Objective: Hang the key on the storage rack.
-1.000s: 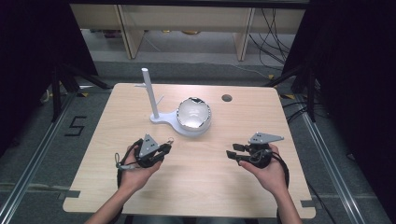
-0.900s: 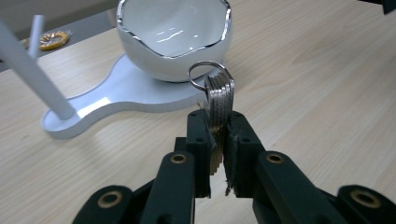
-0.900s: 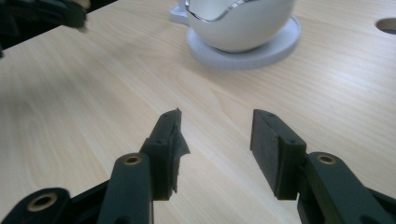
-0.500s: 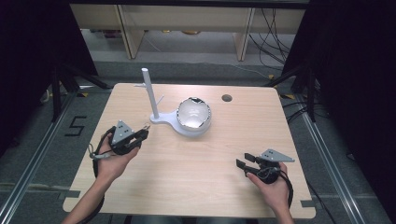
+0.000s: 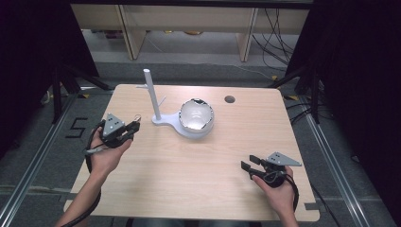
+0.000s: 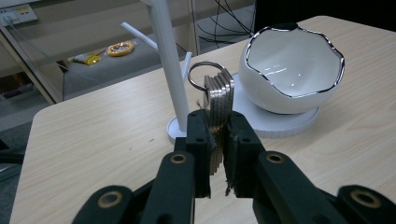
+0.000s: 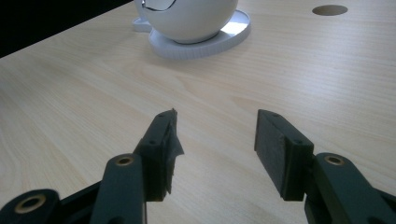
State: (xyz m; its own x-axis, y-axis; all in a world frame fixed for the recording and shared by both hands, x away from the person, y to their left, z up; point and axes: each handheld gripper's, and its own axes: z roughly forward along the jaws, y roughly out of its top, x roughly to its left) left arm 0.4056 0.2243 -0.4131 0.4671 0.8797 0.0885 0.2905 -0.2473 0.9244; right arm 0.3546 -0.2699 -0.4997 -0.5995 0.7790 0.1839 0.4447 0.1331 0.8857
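A bunch of silver keys [image 6: 219,95] on a round ring stands upright between the jaws of my left gripper [image 6: 218,140], which is shut on it. In the high view that gripper [image 5: 134,126] is at the table's left, just left of the white stand [image 5: 152,94] with its upright post and short pegs. The stand's base carries a white egg-shaped bowl [image 5: 195,116] with a jagged silver rim, seen close in the left gripper view as the bowl [image 6: 292,70]. My right gripper [image 5: 249,161] hovers open and empty near the front right; its jaws [image 7: 217,140] stand wide apart.
The light wooden table [image 5: 198,170] has a round cable hole [image 5: 230,99] at the back right. Dark metal frame legs and rails flank both sides. Shelving and cables lie on the floor beyond the far edge.
My left gripper with the keys has moved left and back toward the stand. My right gripper has drawn back toward the front right corner, staying open.
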